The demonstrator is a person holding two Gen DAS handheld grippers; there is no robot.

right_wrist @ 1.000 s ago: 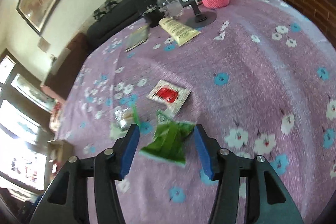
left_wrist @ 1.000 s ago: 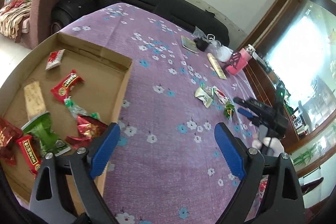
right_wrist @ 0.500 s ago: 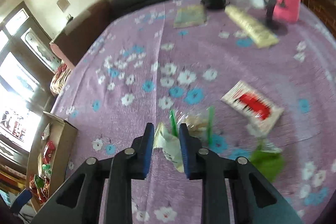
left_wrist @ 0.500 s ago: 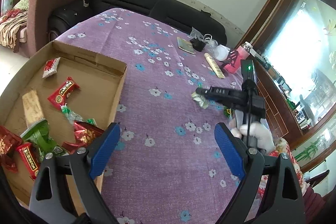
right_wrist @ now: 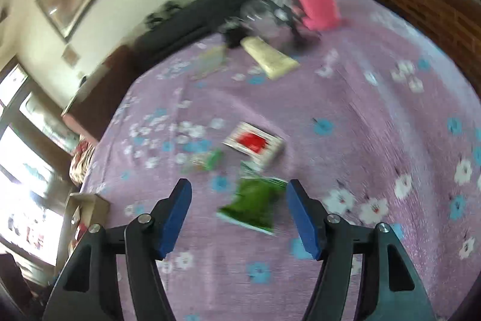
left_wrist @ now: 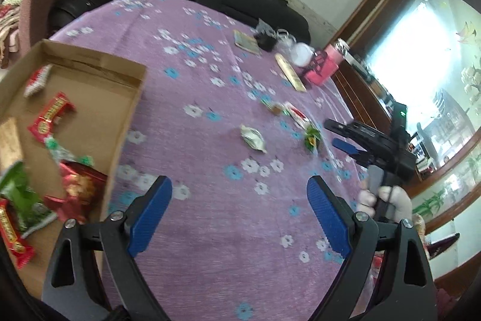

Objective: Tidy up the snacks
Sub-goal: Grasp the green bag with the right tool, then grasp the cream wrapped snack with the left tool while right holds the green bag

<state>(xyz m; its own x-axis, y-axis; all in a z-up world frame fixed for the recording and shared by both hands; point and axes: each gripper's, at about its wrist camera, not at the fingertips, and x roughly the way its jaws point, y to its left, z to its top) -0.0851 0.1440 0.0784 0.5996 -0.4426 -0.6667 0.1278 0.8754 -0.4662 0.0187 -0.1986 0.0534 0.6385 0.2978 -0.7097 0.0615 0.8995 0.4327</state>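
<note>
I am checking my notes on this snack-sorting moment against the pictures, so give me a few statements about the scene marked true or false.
1. The left gripper holds nothing, its jaws wide apart. True.
2. The green foil snack packet lies inside the brown cardboard box. False: it lies on the purple flowered tablecloth, between the blue pads of the right gripper, whose jaws have just been opening and do not press it.
3. The cardboard box holds several red-wrapped snacks. True.
4. The white packet with the red square stands upright. False: it lies flat on the cloth.
5. The pink-sleeved bottle stands beside the box. False: it stands at the table's far end.
</note>
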